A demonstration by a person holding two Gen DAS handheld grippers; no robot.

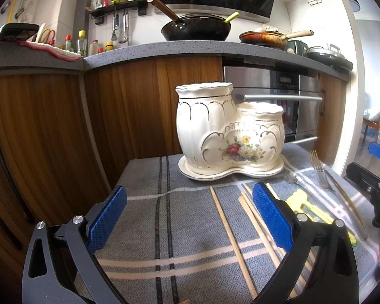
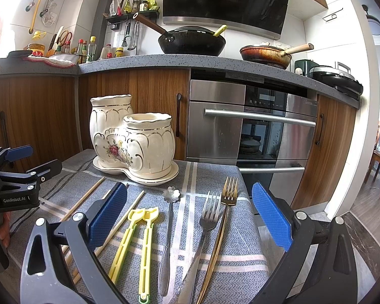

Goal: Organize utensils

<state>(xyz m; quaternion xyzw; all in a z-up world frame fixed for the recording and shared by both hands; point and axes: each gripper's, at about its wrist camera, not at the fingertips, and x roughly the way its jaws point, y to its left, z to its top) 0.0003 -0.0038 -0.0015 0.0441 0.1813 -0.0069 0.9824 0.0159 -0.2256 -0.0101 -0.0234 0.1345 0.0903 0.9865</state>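
A cream ceramic two-pot utensil holder with a flower print stands on its saucer at the back of a grey striped cloth. Wooden chopsticks lie on the cloth. Yellow plastic training chopsticks, a flower-headed spoon, a silver fork and a gold fork lie beside them. My left gripper is open and empty above the cloth. My right gripper is open and empty above the forks and spoon.
Wooden cabinets and a steel oven stand right behind the table. The counter above holds a black wok, a brown pan and bottles. The cloth's right edge drops off to the floor.
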